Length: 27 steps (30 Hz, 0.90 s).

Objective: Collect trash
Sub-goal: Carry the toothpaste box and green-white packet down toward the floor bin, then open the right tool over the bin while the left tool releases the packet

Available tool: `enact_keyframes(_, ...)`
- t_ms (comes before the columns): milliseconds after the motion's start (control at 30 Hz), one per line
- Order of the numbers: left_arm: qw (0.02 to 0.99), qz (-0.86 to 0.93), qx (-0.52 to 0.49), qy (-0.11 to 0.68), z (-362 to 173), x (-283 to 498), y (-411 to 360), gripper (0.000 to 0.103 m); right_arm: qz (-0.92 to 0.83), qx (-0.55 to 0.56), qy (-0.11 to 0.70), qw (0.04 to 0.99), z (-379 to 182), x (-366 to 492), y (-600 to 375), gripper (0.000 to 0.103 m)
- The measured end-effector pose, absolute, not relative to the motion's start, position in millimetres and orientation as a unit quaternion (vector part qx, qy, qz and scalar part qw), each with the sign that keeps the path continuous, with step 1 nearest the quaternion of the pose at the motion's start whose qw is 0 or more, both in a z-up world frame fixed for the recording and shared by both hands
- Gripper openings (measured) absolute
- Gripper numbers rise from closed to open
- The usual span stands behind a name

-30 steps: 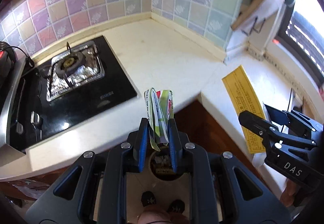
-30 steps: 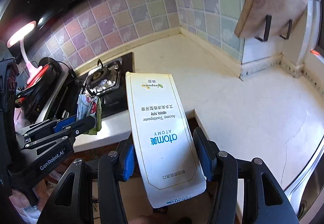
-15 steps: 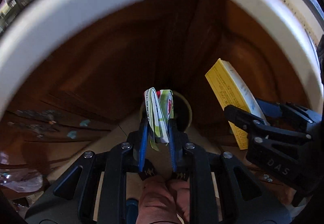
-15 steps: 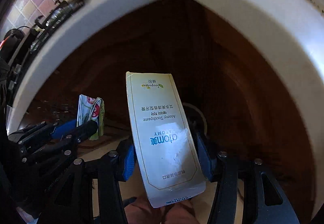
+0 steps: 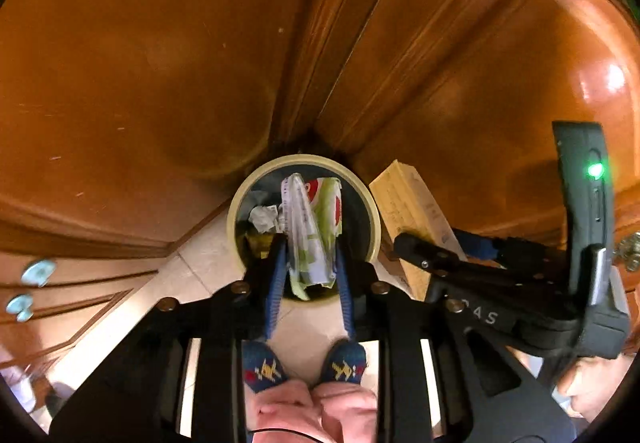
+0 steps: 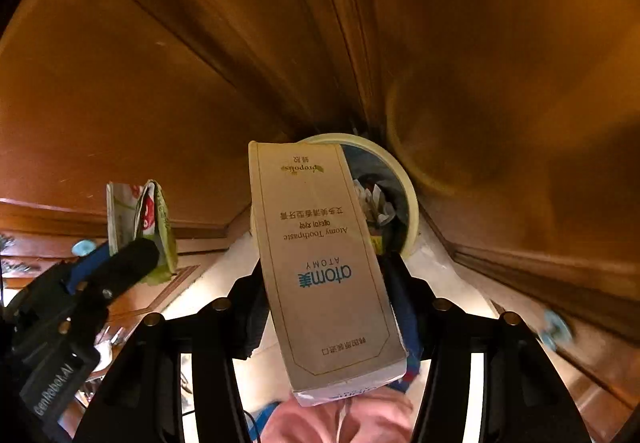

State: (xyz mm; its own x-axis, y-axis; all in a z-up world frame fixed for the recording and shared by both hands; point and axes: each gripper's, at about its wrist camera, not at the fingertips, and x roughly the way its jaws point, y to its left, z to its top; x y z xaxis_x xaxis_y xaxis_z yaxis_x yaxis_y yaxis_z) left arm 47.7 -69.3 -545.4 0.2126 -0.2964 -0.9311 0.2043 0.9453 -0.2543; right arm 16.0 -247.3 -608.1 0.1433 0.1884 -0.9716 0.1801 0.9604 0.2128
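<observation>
Over bin (image 5: 236, 203), wrapper (image 5: 312, 227) (left gripper (image 5: 310, 259) opening)

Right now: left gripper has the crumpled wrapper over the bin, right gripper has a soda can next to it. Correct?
Not quite. The right gripper holds a toothpaste box, not a can; the right wrist view shows its printed face. The rest stands: the wrapper sits between the opening jaws of the left gripper, over the bin.

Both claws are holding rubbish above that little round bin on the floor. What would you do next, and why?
Probably finish letting go with the left claw: its jaws are opening, and the crumpled wrapper between them hangs right over the bin, which already holds paper scraps. The right claw's toothpaste box sits over the rim, so it likely goes second.
</observation>
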Motion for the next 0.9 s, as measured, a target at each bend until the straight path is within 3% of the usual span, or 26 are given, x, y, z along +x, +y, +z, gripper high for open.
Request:
enact_keyframes(100, 0.777, -0.164, -0.04, 0.606, -569, 56, -66, 0.044, 0.006, 0.154, 0.655, 0.74, -637, 21, -255, 0.058)
enact_keyframes(167, 0.778, -0.157, -0.033, 0.608, -579, 66, -65, 0.069, 0.0, 0.158, 0.654, 0.739, -652, 23, -257, 0.062)
enact_keyframes(233, 0.78, -0.151, -0.025, 0.606, -588, 69, -64, 0.076, -0.005, 0.163, 0.651, 0.741, -664, 21, -261, 0.069)
enact_keyframes(533, 0.786, -0.132, -0.008, 0.604, -597, 78, -70, 0.082, -0.019, 0.148, 0.651, 0.744, -681, -2, -257, 0.07)
enact_keyframes(900, 0.783, -0.122, -0.008, 0.61, -567, 62, -75, 0.082, -0.023, 0.144, 0.66, 0.737, -662, 17, -259, 0.075)
